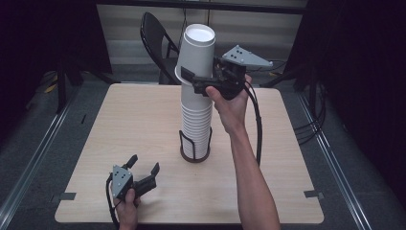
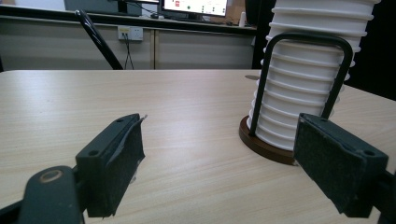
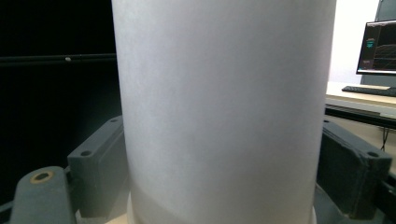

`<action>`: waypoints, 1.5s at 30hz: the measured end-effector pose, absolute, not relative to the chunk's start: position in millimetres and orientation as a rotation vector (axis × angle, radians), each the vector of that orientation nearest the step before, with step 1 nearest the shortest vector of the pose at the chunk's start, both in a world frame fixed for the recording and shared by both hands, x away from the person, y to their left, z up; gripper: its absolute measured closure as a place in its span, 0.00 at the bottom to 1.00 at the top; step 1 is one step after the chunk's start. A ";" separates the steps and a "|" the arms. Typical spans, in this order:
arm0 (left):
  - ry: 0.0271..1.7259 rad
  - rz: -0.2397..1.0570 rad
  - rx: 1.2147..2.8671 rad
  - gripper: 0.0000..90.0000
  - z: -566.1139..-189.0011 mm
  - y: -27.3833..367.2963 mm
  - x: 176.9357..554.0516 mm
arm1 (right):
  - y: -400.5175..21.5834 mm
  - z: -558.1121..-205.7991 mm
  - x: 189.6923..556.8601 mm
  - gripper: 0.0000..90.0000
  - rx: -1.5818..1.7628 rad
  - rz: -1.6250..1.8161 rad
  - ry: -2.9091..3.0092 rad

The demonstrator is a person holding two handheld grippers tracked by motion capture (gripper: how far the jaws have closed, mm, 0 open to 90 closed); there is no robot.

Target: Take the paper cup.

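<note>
Right gripper [image 1: 203, 82] pinches the top cup [image 1: 197, 50] above the stack [image 1: 196, 122]: light, crushable, so squeeze gently mid-wall. Left gripper [image 1: 142, 164] gapes empty.

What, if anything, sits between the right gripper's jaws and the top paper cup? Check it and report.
Nothing visible. The right gripper has the top paper cup directly between its jaws: in the right gripper view the white cup wall meets both black pads. The cup sits upside down atop the cup stack in the wire holder.
</note>
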State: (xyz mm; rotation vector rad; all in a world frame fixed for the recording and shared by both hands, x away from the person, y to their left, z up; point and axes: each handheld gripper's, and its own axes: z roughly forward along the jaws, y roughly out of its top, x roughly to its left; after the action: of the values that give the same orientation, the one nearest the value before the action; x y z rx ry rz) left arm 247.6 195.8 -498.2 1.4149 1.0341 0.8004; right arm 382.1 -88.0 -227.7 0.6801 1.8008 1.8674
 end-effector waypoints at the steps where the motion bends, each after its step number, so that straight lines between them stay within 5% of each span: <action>1: 1.034 0.799 1.415 0.18 -498.2 195.9 247.6 | -88.2 -226.9 381.7 0.15 0.683 1.870 1.800; 45: 1.031 0.815 1.431 0.18 -498.0 194.0 247.6 | -153.6 -221.1 344.8 0.16 0.804 1.896 1.654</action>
State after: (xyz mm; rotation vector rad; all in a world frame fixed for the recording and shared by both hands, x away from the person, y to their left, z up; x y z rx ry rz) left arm 247.6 194.0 -498.0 1.4308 1.0313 0.8149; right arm 344.8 -153.6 -221.1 0.8036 1.6537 1.8957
